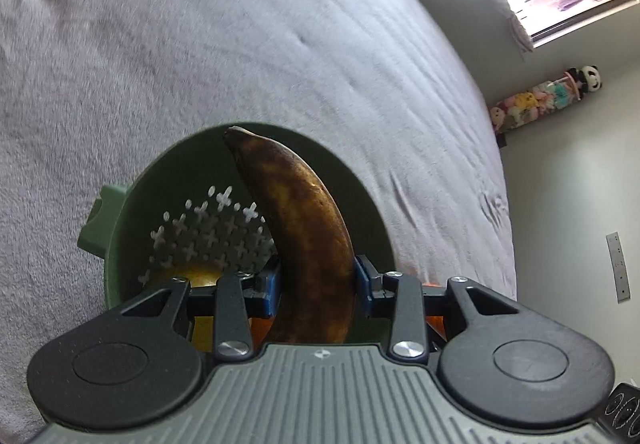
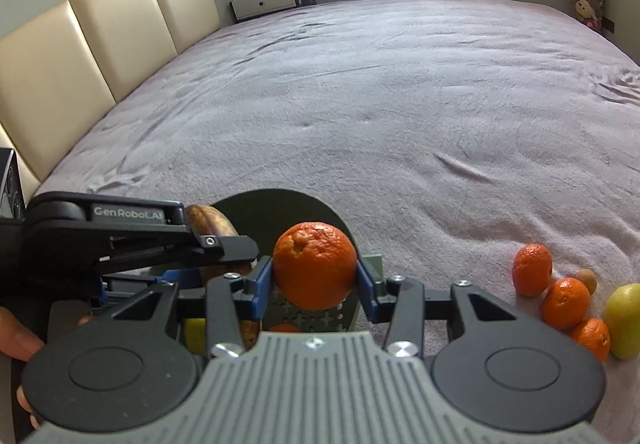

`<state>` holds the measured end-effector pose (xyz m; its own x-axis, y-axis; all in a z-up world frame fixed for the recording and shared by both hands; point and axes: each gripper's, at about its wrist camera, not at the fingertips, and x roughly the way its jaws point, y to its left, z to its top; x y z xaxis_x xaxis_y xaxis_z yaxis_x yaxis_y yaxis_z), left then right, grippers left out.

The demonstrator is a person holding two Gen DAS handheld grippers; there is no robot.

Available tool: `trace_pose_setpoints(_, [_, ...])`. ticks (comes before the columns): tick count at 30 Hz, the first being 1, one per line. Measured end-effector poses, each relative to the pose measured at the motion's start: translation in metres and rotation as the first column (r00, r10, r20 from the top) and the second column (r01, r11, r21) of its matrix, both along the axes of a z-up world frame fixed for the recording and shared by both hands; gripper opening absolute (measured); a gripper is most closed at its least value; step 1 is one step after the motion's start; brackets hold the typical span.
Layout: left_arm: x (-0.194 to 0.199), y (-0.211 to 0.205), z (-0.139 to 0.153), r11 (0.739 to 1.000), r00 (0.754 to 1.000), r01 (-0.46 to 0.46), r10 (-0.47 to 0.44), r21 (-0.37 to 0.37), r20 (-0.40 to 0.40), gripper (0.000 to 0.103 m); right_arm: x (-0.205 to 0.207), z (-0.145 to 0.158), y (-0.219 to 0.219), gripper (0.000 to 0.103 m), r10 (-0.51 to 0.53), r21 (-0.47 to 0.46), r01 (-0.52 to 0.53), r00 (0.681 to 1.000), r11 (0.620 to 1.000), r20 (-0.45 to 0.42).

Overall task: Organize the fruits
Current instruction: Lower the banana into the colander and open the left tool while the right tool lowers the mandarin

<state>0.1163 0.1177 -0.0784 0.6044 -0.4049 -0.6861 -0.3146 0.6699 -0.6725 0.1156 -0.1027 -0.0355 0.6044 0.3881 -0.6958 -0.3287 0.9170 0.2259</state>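
The left gripper (image 1: 316,284) is clamped on a brown banana (image 1: 300,228) above the green basket (image 1: 368,195) at lower centre. The right gripper (image 2: 316,278) grips an orange (image 2: 315,264) over the same basket. More oranges (image 2: 566,302) and what may be a lemon (image 2: 624,320) lie on the bed (image 2: 360,103) at lower right.

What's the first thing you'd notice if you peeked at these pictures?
A very brown banana pinched in the left gripper, poking over a green colander on the bed. Next, a bright orange squeezed in the right gripper above that colander. More oranges sit on the blanket at the right.
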Motion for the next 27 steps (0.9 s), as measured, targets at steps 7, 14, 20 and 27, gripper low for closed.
trace_pose_setpoints(7, [0.006, 0.001, -0.019, 1.0, 0.997, -0.009, 0.007, -0.024, -0.072, 0.042, 0.006, -0.014, 0.017, 0.042, 0.071, -0.04, -0.071, 0.997, 0.997, 0.002])
trace_pose_setpoints(14, [0.007, -0.001, -0.021, 1.0, 0.997, 0.004, -0.005, -0.013, -0.078, 0.043, 0.01, -0.026, 0.027, 0.042, 0.102, -0.091, -0.102, 0.995, 0.991, -0.008])
trace_pose_setpoints(20, [0.012, -0.009, -0.015, 1.0, 0.996, 0.022, -0.021, 0.011, -0.086, 0.044, 0.01, -0.03, 0.026, 0.042, 0.095, -0.106, -0.096, 0.995, 0.99, -0.013])
trace_pose_setpoints(27, [0.015, -0.007, -0.008, 1.0, 0.996, 0.016, -0.014, 0.019, -0.09, 0.059, 0.007, -0.031, 0.026, 0.042, 0.097, -0.115, -0.098, 0.995, 0.989, -0.012])
